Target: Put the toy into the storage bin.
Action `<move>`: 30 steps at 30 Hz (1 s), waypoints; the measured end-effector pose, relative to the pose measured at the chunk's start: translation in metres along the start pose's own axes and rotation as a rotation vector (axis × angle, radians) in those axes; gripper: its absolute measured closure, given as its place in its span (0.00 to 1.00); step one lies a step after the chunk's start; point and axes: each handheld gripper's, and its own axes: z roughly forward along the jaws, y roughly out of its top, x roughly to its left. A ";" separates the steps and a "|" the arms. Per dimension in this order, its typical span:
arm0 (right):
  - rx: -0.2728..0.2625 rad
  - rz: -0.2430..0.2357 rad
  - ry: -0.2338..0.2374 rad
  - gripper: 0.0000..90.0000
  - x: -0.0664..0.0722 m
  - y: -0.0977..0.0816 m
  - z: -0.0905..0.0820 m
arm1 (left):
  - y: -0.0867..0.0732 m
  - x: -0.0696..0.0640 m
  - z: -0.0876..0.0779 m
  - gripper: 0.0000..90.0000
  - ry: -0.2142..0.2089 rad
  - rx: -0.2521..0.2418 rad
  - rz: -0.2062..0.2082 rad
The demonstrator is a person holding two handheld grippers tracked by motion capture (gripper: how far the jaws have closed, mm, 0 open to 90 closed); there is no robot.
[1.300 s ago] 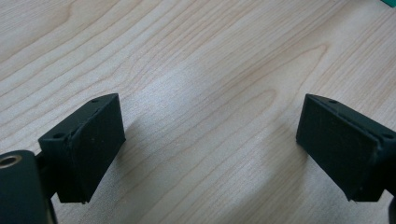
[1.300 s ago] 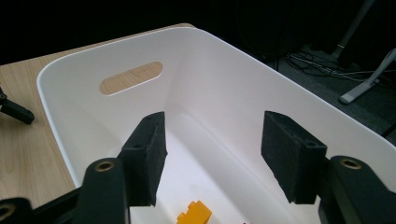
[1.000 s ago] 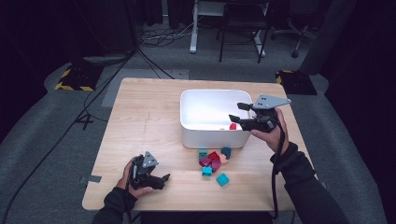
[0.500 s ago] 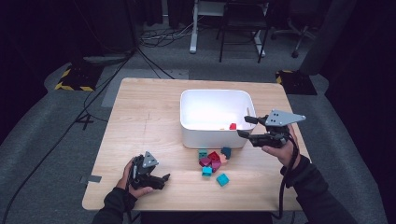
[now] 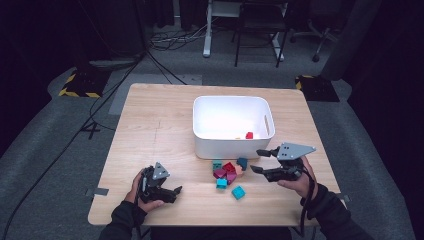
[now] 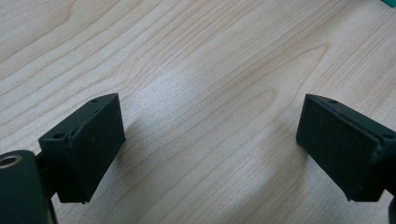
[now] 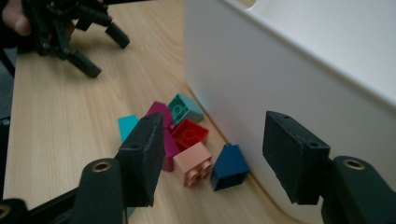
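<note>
Between the right gripper's [image 7: 212, 163] parted jaws, farther off: dark blue brick [image 7: 229, 165].

Wooden table [image 5: 160, 125]; black chair [image 5: 257, 25] at 12 o'clock beyond it; yellow-black hazard mats [image 5: 77, 85] at 10 and 2 o'clock.

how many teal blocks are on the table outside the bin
3: one teal block against the white bin, one at the pile's near edge, one apart toward the person. More may hide under the pile.
</note>
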 end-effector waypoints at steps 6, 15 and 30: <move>0.061 -0.010 0.042 0.43 0.017 -0.017 0.018 | 0.000 0.000 0.000 0.09 0.001 -0.001 0.001; 0.126 -0.017 0.137 0.42 0.035 -0.036 0.042 | 0.000 0.000 0.000 0.09 0.002 0.000 0.000; 0.201 -0.036 0.168 0.38 0.045 -0.053 0.065 | 0.000 0.000 0.000 0.09 0.001 -0.001 0.000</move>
